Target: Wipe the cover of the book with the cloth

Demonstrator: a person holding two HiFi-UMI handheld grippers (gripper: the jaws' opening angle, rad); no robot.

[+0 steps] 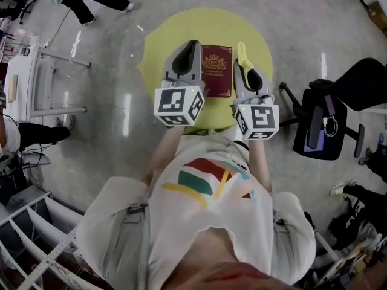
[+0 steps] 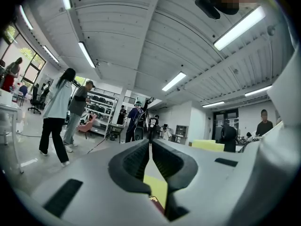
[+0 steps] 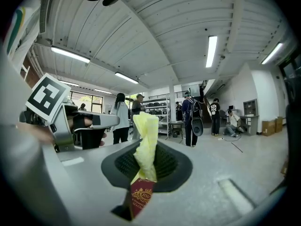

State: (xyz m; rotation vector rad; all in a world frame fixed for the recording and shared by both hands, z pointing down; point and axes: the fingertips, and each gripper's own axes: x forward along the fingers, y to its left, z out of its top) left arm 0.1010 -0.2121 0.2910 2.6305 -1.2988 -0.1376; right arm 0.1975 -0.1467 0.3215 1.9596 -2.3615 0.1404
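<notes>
L gripper (image 1: 192,43): your jaws are closed tight w/ nothing btwn them, held just beside the book's left edge.
R gripper (image 1: 248,70): your jaws are clamped on the yellow cloth (image 1: 242,53), which pokes out past the tips.
Book (image 1: 216,71): maroon w/ gold crest, flat on table btwn your 2 grippers.
Table (image 1: 156,47): round, yellow.
Bkgd: ppl (image 2: 56,117) standing across the room.

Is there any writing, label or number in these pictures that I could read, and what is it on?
No text here is legible.
Red book: gold crest with gold lettering under it, too small and blurred to read in every view.
Left marker cube and right marker cube: black-and-white square patterns, no letters or numbers.
Person's shirt: coloured stripes only, no print that can be read.
</notes>
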